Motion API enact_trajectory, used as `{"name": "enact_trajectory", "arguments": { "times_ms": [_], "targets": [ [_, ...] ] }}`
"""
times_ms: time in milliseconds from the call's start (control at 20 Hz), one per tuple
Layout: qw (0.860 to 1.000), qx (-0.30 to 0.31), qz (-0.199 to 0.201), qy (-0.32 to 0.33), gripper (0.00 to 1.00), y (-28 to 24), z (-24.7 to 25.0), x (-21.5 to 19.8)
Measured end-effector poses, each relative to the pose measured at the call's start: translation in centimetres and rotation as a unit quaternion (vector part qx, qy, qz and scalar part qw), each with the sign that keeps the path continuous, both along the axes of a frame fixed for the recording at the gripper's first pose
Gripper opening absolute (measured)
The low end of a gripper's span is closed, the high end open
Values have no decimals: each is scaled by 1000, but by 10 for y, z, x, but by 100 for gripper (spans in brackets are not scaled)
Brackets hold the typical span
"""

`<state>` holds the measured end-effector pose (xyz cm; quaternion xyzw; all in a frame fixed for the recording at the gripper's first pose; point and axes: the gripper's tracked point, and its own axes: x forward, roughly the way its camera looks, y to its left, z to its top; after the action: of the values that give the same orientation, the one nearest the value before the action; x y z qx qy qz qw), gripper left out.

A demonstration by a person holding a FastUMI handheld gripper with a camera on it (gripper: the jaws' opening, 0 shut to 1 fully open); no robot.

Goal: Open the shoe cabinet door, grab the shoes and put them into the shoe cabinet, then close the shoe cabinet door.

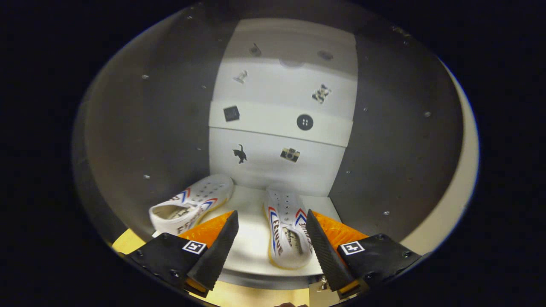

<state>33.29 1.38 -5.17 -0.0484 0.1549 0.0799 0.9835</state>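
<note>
I am looking into the open shoe cabinet [149,128], which has dark side walls and a white back panel [273,170] dotted with small stickers. Two white shoes with red and blue stripes rest on its white bottom shelf [249,238]. The right shoe [286,234] stands upright with its toe toward the back, between my fingers and close to the right finger [322,243]. The left shoe [194,204] lies tipped on its side just beyond the left finger [215,247]. My gripper [271,213] is open, and neither finger presses on a shoe.
The front lip of the shelf [264,279] runs just under my fingers, with a yellowish surface [128,243] below and to the left of it. A cream-coloured strip [463,187] shows past the cabinet's right wall.
</note>
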Motion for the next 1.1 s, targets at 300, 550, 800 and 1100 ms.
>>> {"name": "enact_trajectory", "arguments": {
  "times_ms": [300, 550, 800, 1100],
  "targets": [
    [996, 23, 31, -79, 98, -1, 48, -143],
    [994, 39, 14, -99, 98, -38, 64, -249],
    [992, 50, -4, -113, 98, -70, 71, -336],
    [992, 31, -48, -117, 97, -117, 86, -406]
  ]
}}
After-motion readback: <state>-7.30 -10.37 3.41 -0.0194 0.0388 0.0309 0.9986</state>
